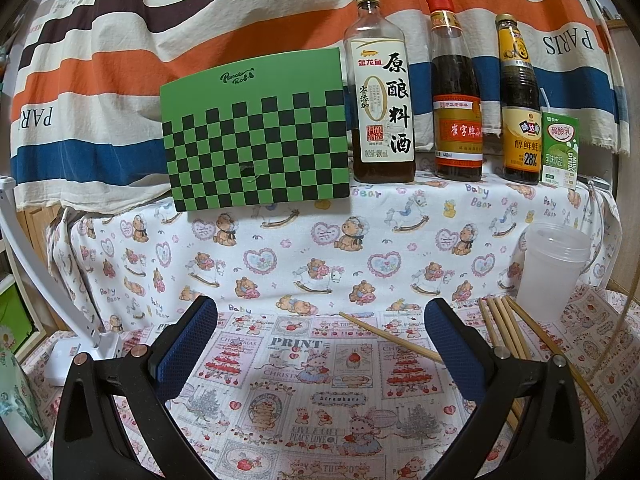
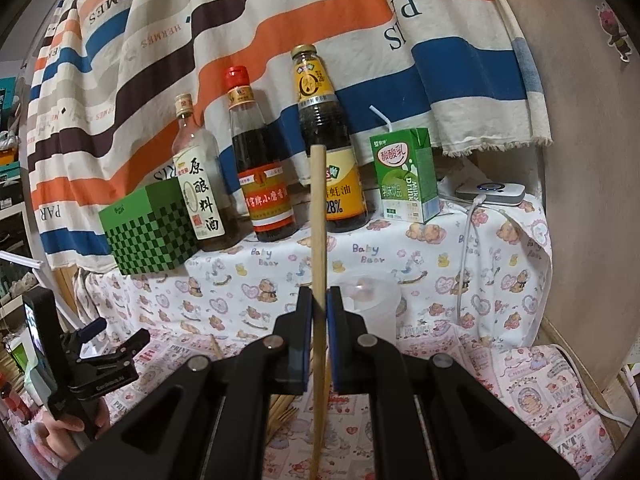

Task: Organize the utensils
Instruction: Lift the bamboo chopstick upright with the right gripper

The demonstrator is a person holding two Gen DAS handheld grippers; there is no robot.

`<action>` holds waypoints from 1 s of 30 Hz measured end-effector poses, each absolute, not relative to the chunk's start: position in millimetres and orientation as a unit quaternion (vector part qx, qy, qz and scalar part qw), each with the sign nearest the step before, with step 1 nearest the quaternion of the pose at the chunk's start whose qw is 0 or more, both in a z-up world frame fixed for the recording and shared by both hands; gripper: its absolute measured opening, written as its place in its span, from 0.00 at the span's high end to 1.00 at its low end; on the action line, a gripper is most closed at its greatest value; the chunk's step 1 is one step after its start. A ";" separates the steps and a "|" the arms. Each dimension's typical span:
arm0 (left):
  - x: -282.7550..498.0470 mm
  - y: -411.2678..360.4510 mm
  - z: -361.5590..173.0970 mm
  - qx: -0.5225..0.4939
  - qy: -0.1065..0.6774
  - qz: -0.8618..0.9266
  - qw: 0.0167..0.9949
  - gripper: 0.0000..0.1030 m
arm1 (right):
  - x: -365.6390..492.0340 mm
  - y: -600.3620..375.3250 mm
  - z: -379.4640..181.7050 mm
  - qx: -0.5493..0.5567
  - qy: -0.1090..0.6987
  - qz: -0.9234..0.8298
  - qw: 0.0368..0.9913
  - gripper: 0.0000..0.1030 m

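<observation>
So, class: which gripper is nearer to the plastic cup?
Right. The right gripper, holding a chopstick, sits just in front of the plastic cup; the left gripper is open, off to its left.

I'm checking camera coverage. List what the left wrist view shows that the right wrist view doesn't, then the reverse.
Left wrist view only: the open left gripper seen from behind and a lone wooden chopstick on the printed tablecloth. Right wrist view only: the right gripper shut on an upright wooden chopstick, and a white charging device. Both: the translucent plastic cup, the green checkered box.

Chopsticks (image 1: 504,328) just before cup (image 1: 552,268); bottles (image 1: 456,92) behind, on ledge.
</observation>
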State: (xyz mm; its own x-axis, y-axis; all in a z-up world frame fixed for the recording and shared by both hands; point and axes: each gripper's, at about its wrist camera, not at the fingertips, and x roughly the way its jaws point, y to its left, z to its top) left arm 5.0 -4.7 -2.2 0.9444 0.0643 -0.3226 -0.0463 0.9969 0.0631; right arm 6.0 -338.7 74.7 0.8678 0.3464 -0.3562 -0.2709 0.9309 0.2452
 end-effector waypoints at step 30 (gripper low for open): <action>5.1 -5.0 -2.1 0.027 0.165 0.028 0.986 0.00 | 0.0 -348.4 83.4 0.109 0.180 0.159 0.965 0.94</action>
